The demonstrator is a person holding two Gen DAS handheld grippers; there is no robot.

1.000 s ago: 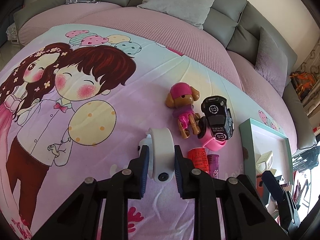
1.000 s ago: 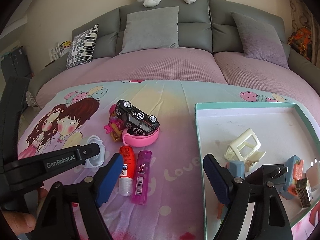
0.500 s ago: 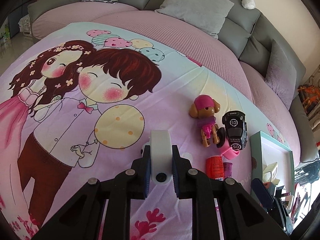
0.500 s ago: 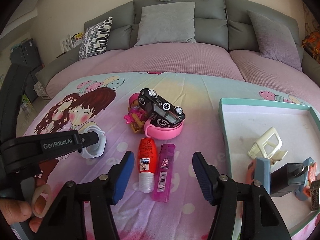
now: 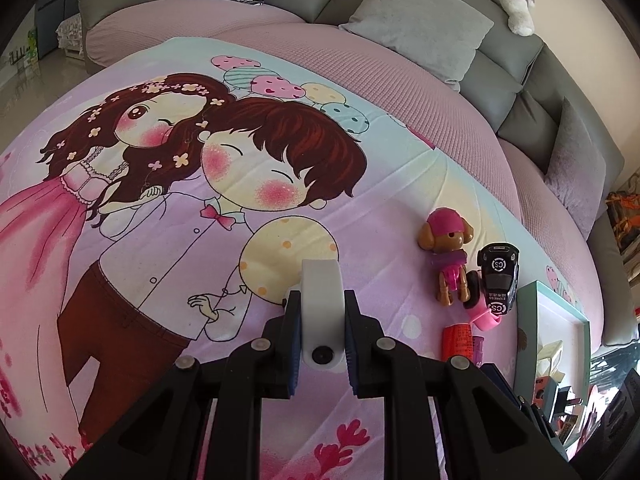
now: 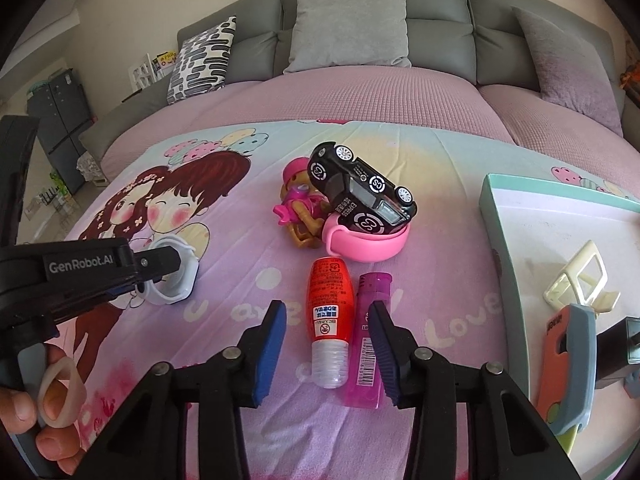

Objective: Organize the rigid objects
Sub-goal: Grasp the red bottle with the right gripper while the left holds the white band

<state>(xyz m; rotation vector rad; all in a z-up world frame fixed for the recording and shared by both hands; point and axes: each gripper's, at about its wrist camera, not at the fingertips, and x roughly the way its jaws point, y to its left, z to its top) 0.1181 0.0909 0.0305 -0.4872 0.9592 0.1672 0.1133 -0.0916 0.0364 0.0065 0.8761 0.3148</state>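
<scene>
My left gripper (image 5: 322,322) is shut on a white plastic ring (image 5: 322,300), held edge-on just above the cartoon bedsheet; it also shows in the right wrist view (image 6: 172,276). My right gripper (image 6: 326,330) is open, its blue pads either side of a red bottle (image 6: 330,316) and a purple lighter (image 6: 368,332) lying side by side on the sheet. Behind them a black toy car (image 6: 360,192) rests tilted on a pink bowl (image 6: 368,240), with a toy dog figure (image 6: 300,208) to its left.
A teal-rimmed white tray (image 6: 496,216) at the right holds a cream frame piece (image 6: 580,280), an orange and blue tool (image 6: 568,360) and a black block. A grey sofa with cushions (image 6: 352,28) stands behind the pink bed.
My left gripper closed on the white ring and lifted it, drawing back left. My right gripper moved left from the tray and narrowed around the red bottle and purple lighter.
</scene>
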